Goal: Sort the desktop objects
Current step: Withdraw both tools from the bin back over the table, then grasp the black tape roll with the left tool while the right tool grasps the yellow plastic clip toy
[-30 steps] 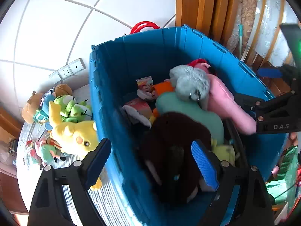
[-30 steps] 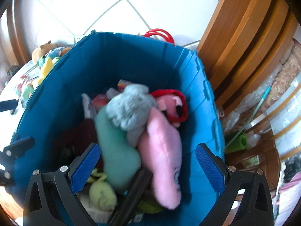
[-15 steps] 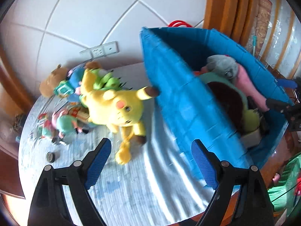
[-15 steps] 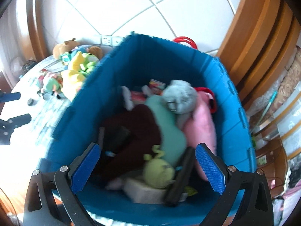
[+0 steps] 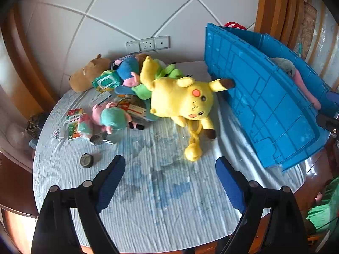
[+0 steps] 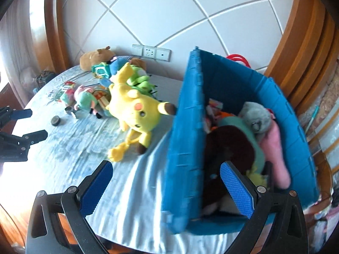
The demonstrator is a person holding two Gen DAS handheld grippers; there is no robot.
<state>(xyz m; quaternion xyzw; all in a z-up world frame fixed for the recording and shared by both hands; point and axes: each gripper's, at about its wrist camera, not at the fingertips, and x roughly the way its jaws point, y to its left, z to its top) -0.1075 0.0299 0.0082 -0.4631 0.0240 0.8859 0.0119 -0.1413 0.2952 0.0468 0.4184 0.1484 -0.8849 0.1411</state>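
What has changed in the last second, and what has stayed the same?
Both grippers swung away from above the blue bin toward the table: the left gripper now faces the yellow plush and toy pile, the right gripper straddles the bin's near wall. Nothing was grasped or released; both stayed open and empty. The toys on the table and in the bin did not move.

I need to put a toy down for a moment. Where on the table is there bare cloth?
The widest bare cloth lies in front, between the small round tin, the yellow plush and the blue bin. A narrow strip runs between plush and bin. The back left, around the brown plush and boxes, is crowded.
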